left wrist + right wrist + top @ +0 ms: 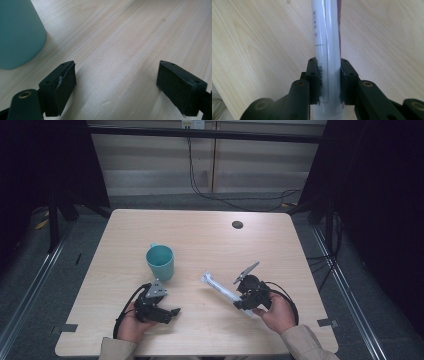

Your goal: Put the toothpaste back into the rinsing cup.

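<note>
One teal cup [160, 261], one long white packet [220, 288] and two hand-held grippers are on or over the light wooden tabletop [200, 235], which has one dark round hole [237, 224] toward two o'clock. In the high view, the cup stands just left of the tabletop's centre, and the left hand-held gripper [159, 310] lies near it toward six o'clock, held low over the wood. The packet lies slantwise toward five o'clock from centre, with the right hand-held gripper [245, 298] at its near end.

The left gripper view adds that the left jaws stand wide apart over bare wood, with the cup's wall [17, 35] at ten o'clock. The right gripper view shows the right hand-held gripper [329, 82] clamped on the packet [327, 37], and small printed marks running along its glossy wrapper.
</note>
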